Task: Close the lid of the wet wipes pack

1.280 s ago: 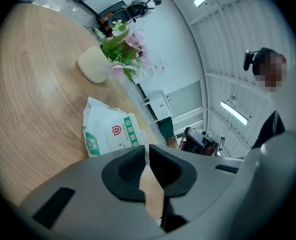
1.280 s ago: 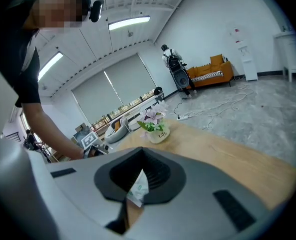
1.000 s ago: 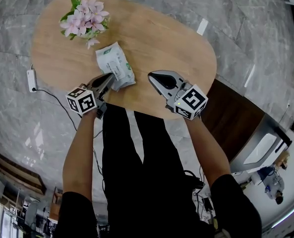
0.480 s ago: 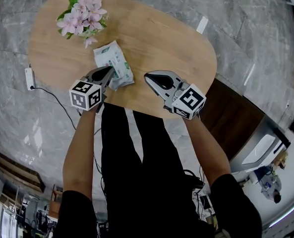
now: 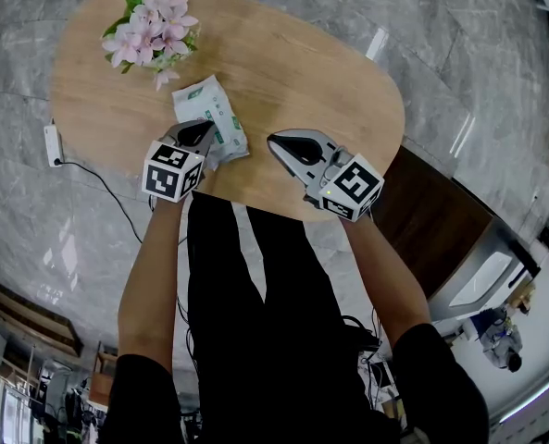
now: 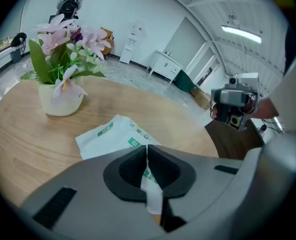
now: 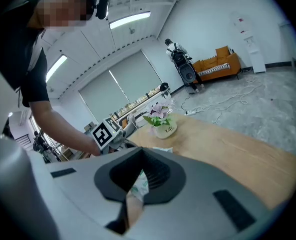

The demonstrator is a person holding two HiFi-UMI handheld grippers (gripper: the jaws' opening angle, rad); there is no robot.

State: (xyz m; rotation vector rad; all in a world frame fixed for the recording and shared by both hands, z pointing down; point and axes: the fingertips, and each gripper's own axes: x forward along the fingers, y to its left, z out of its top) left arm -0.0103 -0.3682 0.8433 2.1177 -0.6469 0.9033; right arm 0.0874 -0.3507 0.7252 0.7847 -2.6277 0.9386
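Jaws of the left gripper (image 5: 205, 129) are pressed together at the wet wipes pack (image 5: 205, 104), near the counter's (image 5: 302, 72) front edge. The right gripper (image 5: 272, 140) is likewise closed and empty. Lid-pressing is judged in hand; firm downward pressure is called for next.

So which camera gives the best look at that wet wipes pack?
The head view: the wet wipes pack shows from above, nearly whole, with its near end under the left gripper. The left gripper view shows part of it beyond the jaws. The right gripper view shows only a sliver.
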